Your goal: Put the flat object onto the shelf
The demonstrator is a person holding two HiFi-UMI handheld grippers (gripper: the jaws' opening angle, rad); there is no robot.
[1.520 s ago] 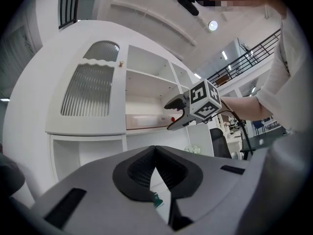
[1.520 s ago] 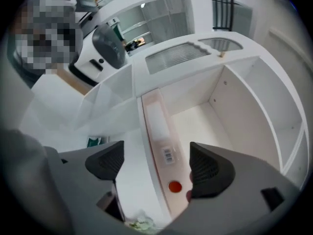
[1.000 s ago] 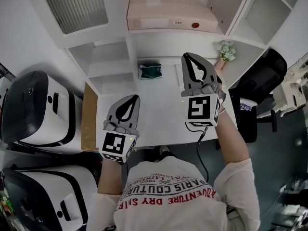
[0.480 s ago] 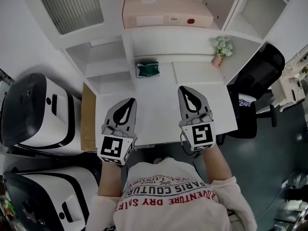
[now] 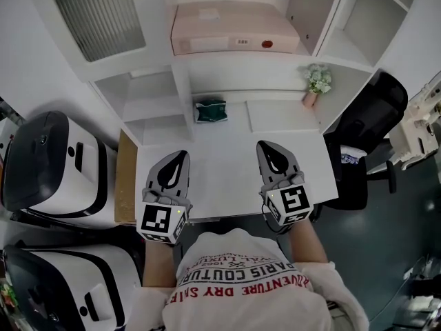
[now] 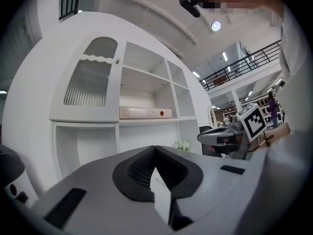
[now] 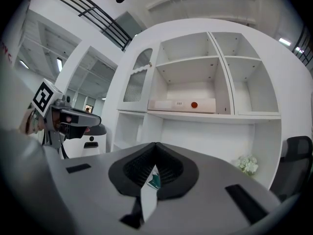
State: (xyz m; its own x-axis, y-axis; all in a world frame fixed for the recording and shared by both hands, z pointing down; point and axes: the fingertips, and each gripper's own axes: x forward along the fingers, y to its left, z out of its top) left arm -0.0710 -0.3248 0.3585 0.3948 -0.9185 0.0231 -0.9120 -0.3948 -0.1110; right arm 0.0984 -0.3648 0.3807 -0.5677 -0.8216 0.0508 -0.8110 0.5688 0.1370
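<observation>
- In front of the person, a white shelf unit (image 5: 182,81) fills the far side of the scene. It has open compartments and one door with ribbed glass at the upper left.
- Below it lies the white worktop (image 5: 227,164), bare over most of its surface, with a brown board (image 5: 125,178) along its left edge.
- To the left of the worktop stand two white and black machines (image 5: 48,164), one behind the other.
- A black chair (image 5: 372,109) stands at the right, near the corner of the worktop.
- The flat pink box (image 5: 234,27) lies flat on a shelf of the unit, above the back of the worktop. It is well apart from both claws, and a red round mark shows on its front side.
- The left claw (image 5: 178,161) hovers over the near left part of the worktop. In the left gripper view its jaws meet at the tip and nothing is between them.
- The right claw (image 5: 269,150) hovers over the near right part of the worktop, beside the left one and about level with it. Its jaws are also pressed together and hold nothing.
- A small green packet (image 5: 210,110) sits at the back of the worktop, close to the shelf unit.
- A little pot with white flowers (image 5: 315,81) stands at the back right corner.
</observation>
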